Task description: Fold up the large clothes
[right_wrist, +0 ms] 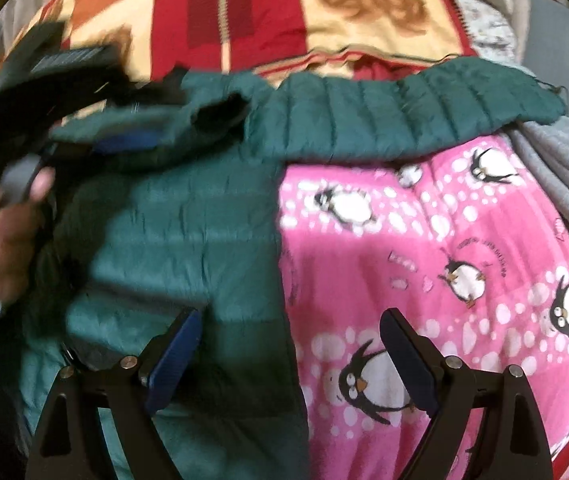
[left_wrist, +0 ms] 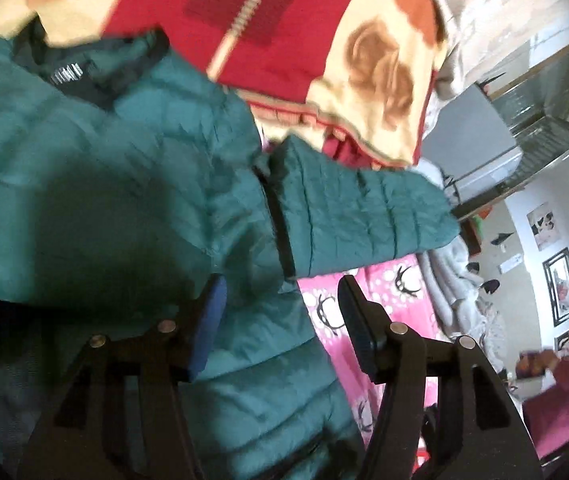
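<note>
1. One green jacket (right_wrist: 188, 240) lies on the pink blanket (right_wrist: 424, 248); its edge runs between the right gripper (right_wrist: 288, 344) jaws, released.
2. Left gripper (left_wrist: 280, 312) jaws released, empty, above the jacket's side edge.

Left wrist view looks steeply down from close above the green quilted jacket (left_wrist: 132, 184), rolled sideways, with room walls tipped at right. Right wrist view faces down from close over the jacket's edge and the pink penguin blanket (right_wrist: 424, 240). Both views share the jacket, its outstretched sleeve, the penguin blanket and the red patchwork blanket (left_wrist: 276, 12).
</note>
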